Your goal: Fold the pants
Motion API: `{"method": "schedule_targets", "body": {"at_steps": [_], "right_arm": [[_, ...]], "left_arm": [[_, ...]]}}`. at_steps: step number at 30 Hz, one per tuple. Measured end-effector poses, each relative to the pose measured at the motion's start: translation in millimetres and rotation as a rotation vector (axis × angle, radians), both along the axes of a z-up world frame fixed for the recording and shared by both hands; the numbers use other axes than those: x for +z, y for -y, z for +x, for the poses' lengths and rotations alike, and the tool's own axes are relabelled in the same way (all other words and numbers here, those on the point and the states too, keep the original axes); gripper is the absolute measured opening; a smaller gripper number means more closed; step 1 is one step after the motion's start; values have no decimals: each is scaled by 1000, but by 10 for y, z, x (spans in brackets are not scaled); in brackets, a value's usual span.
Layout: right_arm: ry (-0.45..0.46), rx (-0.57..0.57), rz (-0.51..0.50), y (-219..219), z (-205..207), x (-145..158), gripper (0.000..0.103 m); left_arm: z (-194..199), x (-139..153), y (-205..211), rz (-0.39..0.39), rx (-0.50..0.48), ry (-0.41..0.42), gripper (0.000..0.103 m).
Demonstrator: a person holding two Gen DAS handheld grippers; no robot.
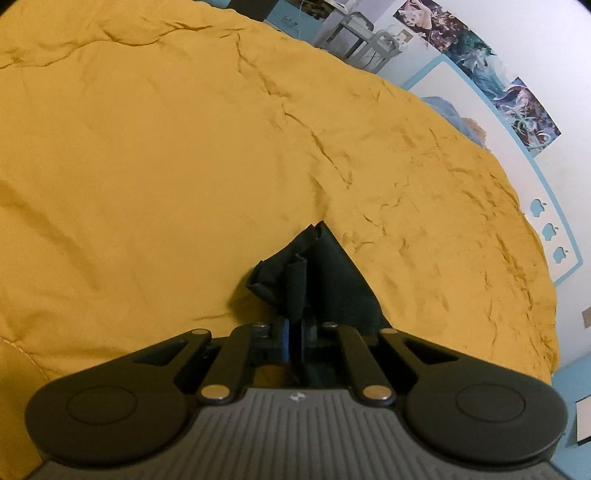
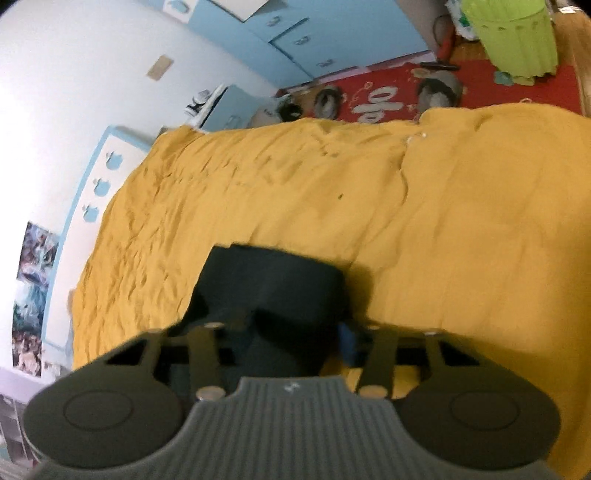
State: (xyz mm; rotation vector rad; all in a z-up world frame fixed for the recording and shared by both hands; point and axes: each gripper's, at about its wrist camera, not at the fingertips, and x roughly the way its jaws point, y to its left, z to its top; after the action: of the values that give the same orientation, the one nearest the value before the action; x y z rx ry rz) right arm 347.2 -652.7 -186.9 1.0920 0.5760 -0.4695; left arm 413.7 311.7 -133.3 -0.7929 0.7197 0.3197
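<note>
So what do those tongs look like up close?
Both look alike. The left tongs have a grey ribbed body with a small white logo, two big round black discs at the sides, and black bars joined by shiny silver bolts. There's a bit of blue between the fingers. The right tongs look the same but blurrier. No cables or sleeves show.

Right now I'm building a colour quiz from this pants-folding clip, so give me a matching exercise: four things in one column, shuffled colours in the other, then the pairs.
Things:
1. pants
2. bedspread
3. floor mat
4. bin

Colours:
A. red
B. lime green
C. black
D. mustard yellow

Pairs: 1-C, 2-D, 3-A, 4-B

The left gripper is clamped on the pants.
</note>
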Motion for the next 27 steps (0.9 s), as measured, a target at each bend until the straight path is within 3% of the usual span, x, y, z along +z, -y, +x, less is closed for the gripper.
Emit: {"method": "schedule_targets", "body": {"at_steps": [2,4,6,8,11,14,19,22,27], "right_arm": [[34,17,-52,46,32,147,7],[89,47,-106,73,41,316,5],[-13,86,-184,78,125,322,5],[-101,93,-182,100,170,188,5],[-121,115,-203,93,215,153,8],[-166,149,-334,84,294,333,26],[-112,269,-467,82,568,615,27],[-111,432,-462,-57,950,584,7],[-203,584,-469,-339,1530,277,2]], "left_arm": [[-7,37,-4,-1,8,8,6],[-11,97,5,11,-1,24,6],[21,120,36,43,-17,11,5],[37,85,54,60,-18,-17,5],[15,37,55,63,-13,-34,5],[13,21,47,68,-26,-41,5],[22,-10,73,84,-32,-62,5],[28,-20,91,91,-26,-75,5],[42,-9,139,123,-27,-91,5]]}}
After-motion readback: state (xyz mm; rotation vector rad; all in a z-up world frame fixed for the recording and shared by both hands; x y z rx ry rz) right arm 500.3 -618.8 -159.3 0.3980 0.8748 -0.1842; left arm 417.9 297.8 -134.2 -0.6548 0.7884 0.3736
